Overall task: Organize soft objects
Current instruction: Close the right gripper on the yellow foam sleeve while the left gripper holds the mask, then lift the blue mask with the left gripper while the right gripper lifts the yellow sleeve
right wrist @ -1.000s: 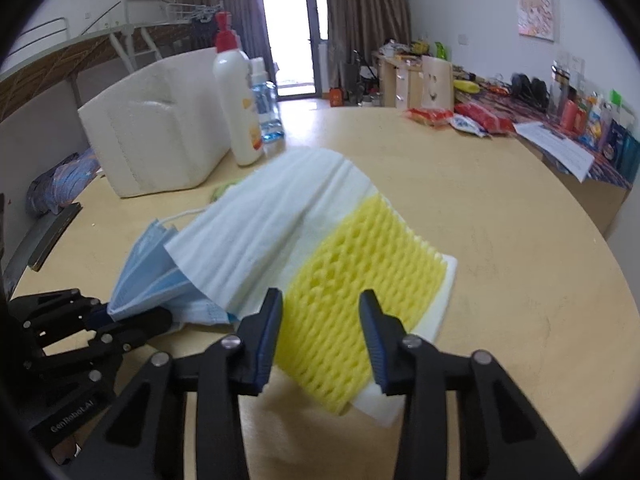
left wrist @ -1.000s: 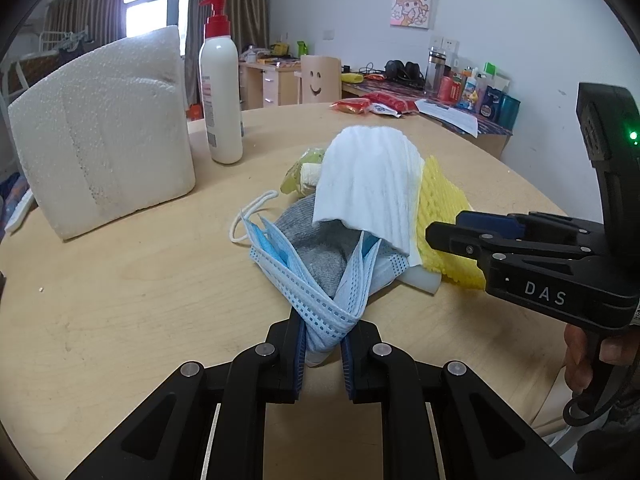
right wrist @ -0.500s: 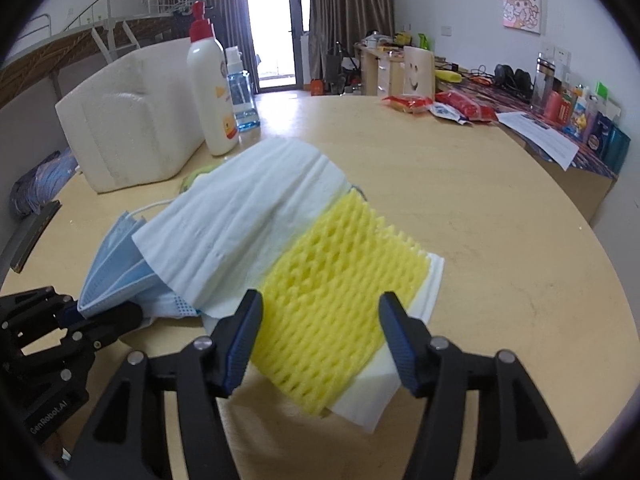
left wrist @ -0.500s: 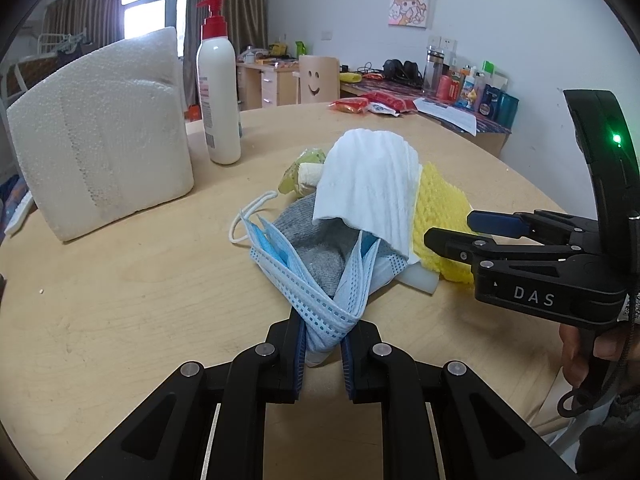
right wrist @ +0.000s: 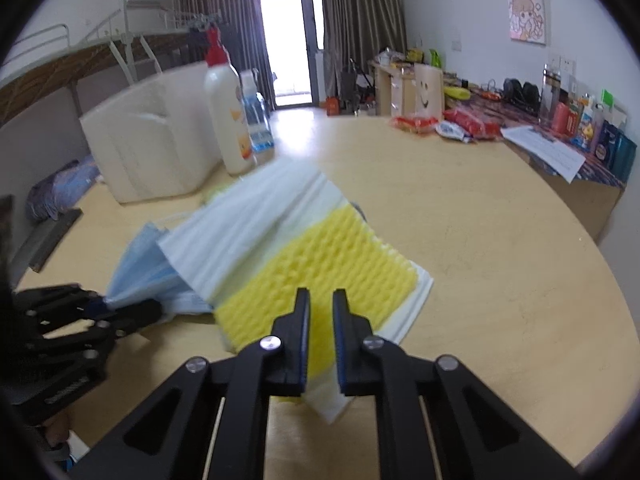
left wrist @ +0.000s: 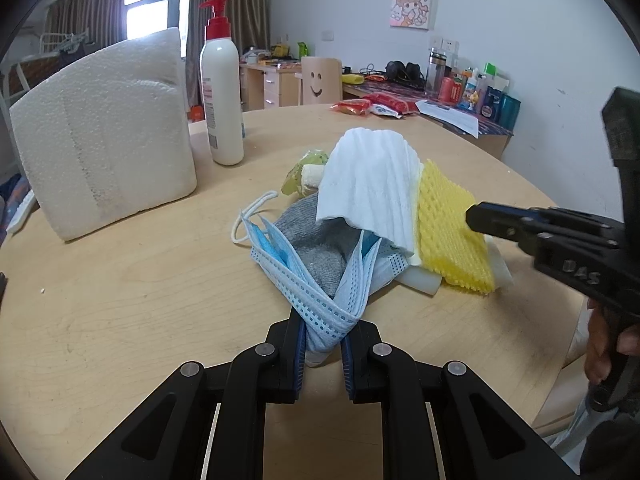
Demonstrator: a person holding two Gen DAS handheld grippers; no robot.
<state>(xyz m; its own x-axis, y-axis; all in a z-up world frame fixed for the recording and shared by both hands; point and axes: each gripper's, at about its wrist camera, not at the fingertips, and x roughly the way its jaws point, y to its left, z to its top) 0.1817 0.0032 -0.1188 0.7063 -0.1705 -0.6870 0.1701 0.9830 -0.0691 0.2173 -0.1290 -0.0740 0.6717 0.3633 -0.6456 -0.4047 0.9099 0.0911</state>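
At the centre of the left wrist view we see a loose heap of soft things on the round tabletop: a pleated blue face mask at the near edge, a grey knitted cloth tucked inside it, a ribbed white cloth draped over the top, and a yellow foam net lying to the right on a white foam sheet. The left tongs are closed on the bunched lower end of the mask. The right tongs have just been closing; their jaws now stand narrow, with the near edge of the yellow net and the white sheet between them, so we take them to be pinching it.

Only the left wrist view shows the grey cloth, the mask's white ear loop and a small greenish bundle behind the heap. The right wrist view, somewhat blurred, gives the net's full width and, at lower left, the left tongs holding the mask. A foam block and a pump bottle stand in the upper left.
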